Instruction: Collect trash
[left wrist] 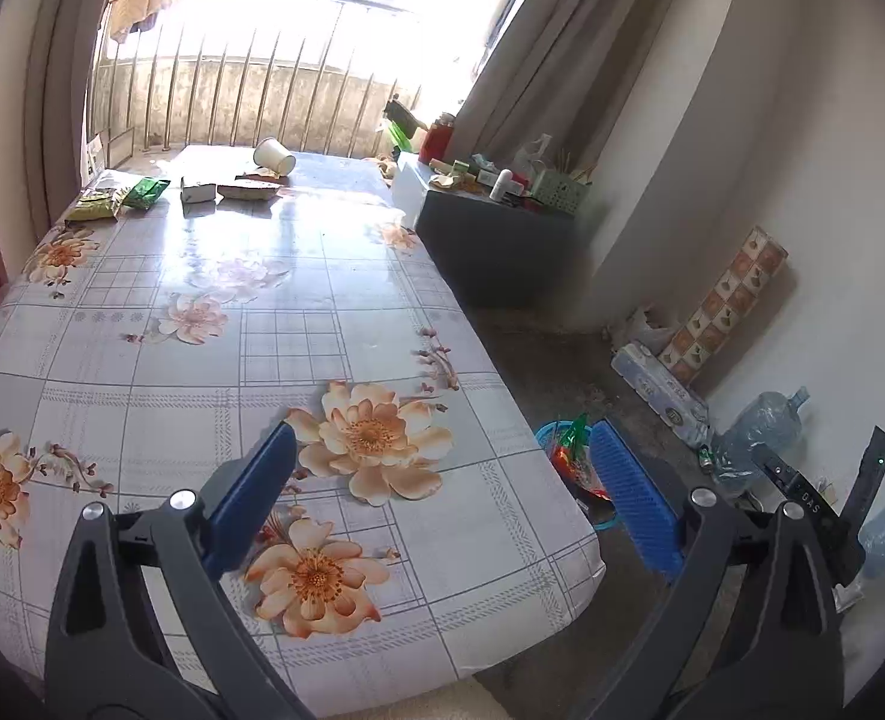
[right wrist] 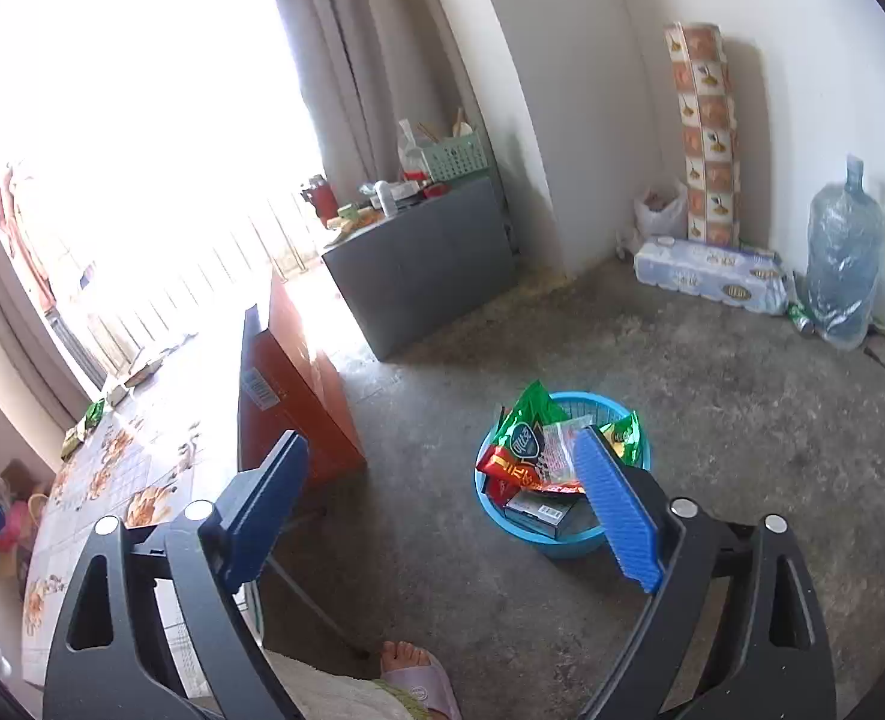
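Left gripper (left wrist: 442, 480): jaws spread wide, nothing between them. Blue ribbed pads on black arms. It hangs over the near end of the worktop (left wrist: 142, 372), which wears a glossy white-grey checked cloth printed with large peach flowers.

Trash left on the worktop, all at the far end by the barred window:
- white paper cup (left wrist: 273, 155), tipped on its side
- small white carton (left wrist: 197, 190)
- flat brown packet (left wrist: 249, 189)
- green foil packet (left wrist: 146, 192), crinkled
- yellow-green packet (left wrist: 95, 205) near the left edge
Print on these is too small to read.

Right gripper (right wrist: 442, 486): jaws spread wide, empty, above the concrete floor (right wrist: 712, 420). Its right-hand pad overlaps the rim of a round blue plastic basket (right wrist: 562, 546) with a slotted wall, standing on the floor beside the worktop. Basket holds crumpled wrappers: a green bag (right wrist: 529, 414) with a dark shield-shaped badge, a red wrapper (right wrist: 505, 468) with gold characters, a clear speckled one and a dark box; lettering possibly Chinese, not legible.

The arm of the other gripper shows at the right edge of the left view, stamped "DAS".

Along the wall: wrapped pack of tissue rolls (right wrist: 706, 276), tiled-pattern roll (right wrist: 706, 132) standing upright, clear water jug (right wrist: 844, 252). Grey cabinet (right wrist: 424, 276) with clutter on top. Foot in a pale slipper (right wrist: 418, 684) at the bottom.
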